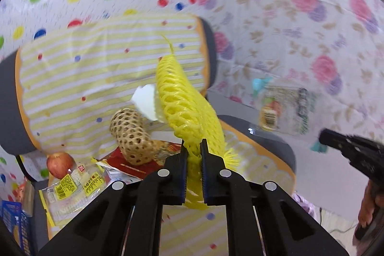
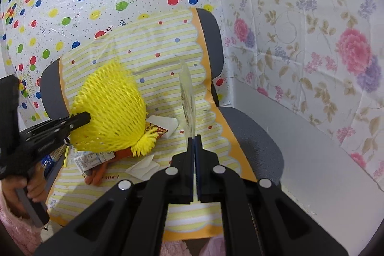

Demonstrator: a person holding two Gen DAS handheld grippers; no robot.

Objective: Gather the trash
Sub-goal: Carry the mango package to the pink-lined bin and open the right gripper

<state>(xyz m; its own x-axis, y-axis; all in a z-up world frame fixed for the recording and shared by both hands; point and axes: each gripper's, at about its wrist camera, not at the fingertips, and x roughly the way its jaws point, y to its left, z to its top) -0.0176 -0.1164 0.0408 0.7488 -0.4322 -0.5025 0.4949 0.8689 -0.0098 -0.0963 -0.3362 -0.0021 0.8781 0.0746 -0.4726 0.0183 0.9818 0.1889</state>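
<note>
Between left tongs (image 1: 194, 148) — yellow foam net (image 1: 189, 107); right tongs (image 2: 194, 138) pinch clear wrapper (image 2: 188, 97)

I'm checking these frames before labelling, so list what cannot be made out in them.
- Clear wrapper, left wrist view: motion blur makes its print unreadable.
- Clear wrapper, right wrist view: seen edge-on in the right gripper, so its face is hidden.
- Seat litter, right wrist view: the yellow foam net covers most of it.
- Trash bin: in neither view.
</note>
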